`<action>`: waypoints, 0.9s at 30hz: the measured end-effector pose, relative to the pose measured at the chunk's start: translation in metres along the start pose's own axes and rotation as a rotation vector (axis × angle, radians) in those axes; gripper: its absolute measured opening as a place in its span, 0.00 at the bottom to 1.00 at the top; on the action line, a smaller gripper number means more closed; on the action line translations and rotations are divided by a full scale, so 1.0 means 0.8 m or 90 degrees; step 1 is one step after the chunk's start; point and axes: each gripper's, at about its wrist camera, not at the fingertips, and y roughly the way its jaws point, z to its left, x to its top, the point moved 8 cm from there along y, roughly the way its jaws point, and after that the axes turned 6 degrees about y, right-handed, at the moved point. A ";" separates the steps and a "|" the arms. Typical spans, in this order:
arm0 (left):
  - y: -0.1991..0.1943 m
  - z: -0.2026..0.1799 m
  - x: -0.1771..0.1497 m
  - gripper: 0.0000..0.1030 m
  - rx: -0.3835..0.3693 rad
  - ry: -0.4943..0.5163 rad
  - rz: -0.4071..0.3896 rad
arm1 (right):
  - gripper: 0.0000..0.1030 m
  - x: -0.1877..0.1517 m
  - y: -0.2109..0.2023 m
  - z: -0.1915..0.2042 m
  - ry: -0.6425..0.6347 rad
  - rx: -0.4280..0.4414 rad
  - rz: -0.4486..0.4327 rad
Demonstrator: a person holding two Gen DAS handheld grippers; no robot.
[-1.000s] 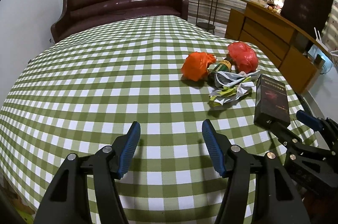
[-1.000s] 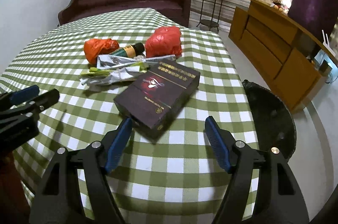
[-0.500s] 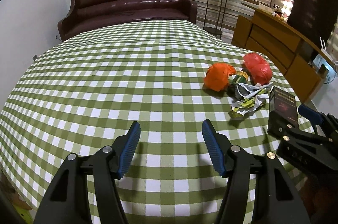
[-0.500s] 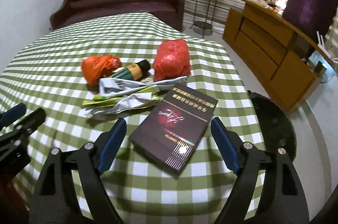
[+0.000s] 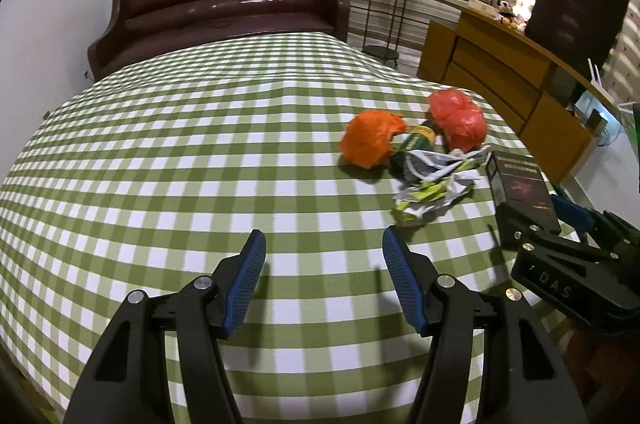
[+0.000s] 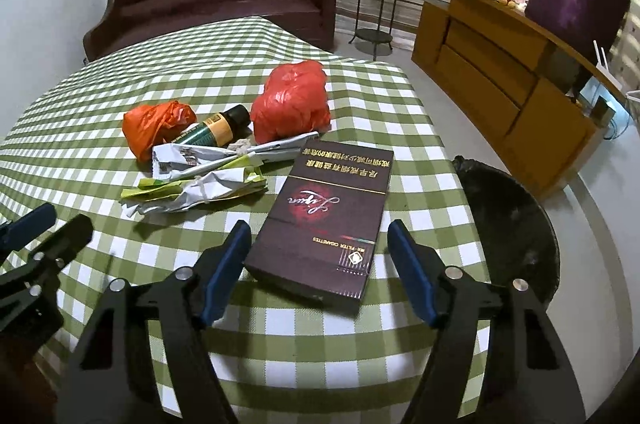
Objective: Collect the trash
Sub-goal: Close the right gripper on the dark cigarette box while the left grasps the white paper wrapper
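Through the left wrist camera, I am holding my left tool (image 5: 323, 278) spread and empty over the green-and-white checked tabletop (image 5: 168, 160). At two o'clock from it the rubbish is lying in one cluster: one crumpled orange plastic bag (image 5: 370, 138), one crumpled red plastic bag (image 5: 458, 118), one small dark bottle with a yellow label (image 5: 416, 141), one bundle of crumpled white and green paper (image 5: 436, 182) and one flat dark maroon cigarette carton (image 5: 520, 184), with my right tool (image 5: 536, 220) reaching in at its near end.

Through the right wrist camera, my right tool (image 6: 318, 268) is closing around the near end of the carton (image 6: 324, 220); the carton is lying between the jaws, the left pad looks at its edge, and the right pad is clear of it. At three o'clock, beside the tabletop's edge, one round black-lined bin (image 6: 508, 220) is waiting below.

All five pieces are lying on the tabletop, so I judge the collecting hardly begun: everything is left, the carton first.
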 end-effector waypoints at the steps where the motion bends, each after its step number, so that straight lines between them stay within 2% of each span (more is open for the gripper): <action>1: 0.000 -0.003 0.001 0.58 -0.002 0.002 0.000 | 0.67 0.001 -0.001 -0.001 -0.001 0.003 -0.003; 4: 0.002 -0.009 0.005 0.58 -0.004 0.006 -0.001 | 0.61 0.004 -0.001 -0.002 -0.005 0.006 -0.009; 14: 0.008 -0.032 0.015 0.61 -0.023 0.026 -0.003 | 0.59 0.005 -0.006 -0.002 -0.026 0.022 -0.024; 27: 0.040 -0.060 0.029 0.61 -0.049 0.061 0.024 | 0.59 0.005 -0.012 -0.027 0.009 0.042 -0.028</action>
